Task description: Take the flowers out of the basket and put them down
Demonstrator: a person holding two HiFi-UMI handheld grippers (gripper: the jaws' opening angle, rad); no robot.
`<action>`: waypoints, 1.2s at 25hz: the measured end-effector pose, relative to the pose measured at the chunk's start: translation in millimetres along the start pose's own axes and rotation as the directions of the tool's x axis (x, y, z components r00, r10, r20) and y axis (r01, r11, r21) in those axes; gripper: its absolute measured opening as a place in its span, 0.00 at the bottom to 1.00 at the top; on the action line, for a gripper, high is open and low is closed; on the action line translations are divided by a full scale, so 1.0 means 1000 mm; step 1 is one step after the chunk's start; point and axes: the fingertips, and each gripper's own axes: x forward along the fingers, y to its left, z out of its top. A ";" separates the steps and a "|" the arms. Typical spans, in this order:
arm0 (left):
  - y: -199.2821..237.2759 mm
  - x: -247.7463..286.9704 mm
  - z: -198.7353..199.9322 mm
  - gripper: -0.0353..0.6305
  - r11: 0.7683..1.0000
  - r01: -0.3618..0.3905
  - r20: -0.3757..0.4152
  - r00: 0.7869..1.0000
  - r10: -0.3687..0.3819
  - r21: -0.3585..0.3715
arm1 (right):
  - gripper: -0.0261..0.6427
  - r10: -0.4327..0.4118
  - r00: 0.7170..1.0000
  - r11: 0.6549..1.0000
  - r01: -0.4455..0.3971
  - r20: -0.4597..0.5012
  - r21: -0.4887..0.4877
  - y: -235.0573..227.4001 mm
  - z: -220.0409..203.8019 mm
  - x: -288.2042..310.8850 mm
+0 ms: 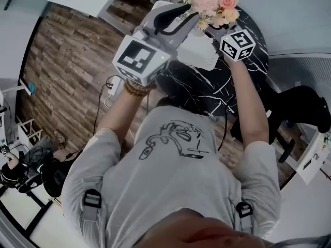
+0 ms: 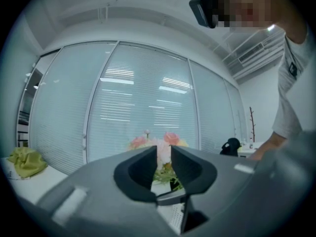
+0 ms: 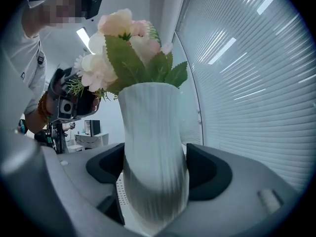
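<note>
Right gripper's [image 3: 155, 168] fingers clamp the ribbed white vase [image 3: 148, 127] at its waist, likely light, top-heavy with soft flowers [image 3: 118, 48]; left gripper's [image 2: 164, 164] fingers stand slightly apart, empty

Right gripper view: right tool [image 3: 155, 162] is clamped on the vase [image 3: 150, 127], but the vase's bottom is smeared w/ blur and cut off by the lower edge. Head view: that tool's jaws sit hidden under its marker cube [image 1: 238, 44]. The basket [image 1: 199, 53] is partly covered by the left tool [image 2: 164, 157]. Left gripper view: flowers [image 2: 170, 138] past the pads [image 2: 143, 169] are too small, so I can't tell if stems are pinched.
</note>
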 end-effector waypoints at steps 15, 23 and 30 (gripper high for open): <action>-0.112 0.069 0.003 0.19 0.977 0.214 0.011 0.977 -0.214 0.011 | 0.61 -0.204 0.978 0.979 0.205 0.038 -0.001 -0.036 0.000 -0.138; -0.189 0.109 0.004 0.19 0.946 0.325 0.015 0.945 -0.326 0.007 | 0.61 -0.324 0.945 0.946 0.324 0.041 0.007 -0.052 -0.007 -0.233; -0.244 0.134 0.003 0.19 0.915 0.404 0.017 0.915 -0.404 -0.002 | 0.61 -0.403 0.914 0.915 0.403 0.046 0.019 -0.059 -0.011 -0.299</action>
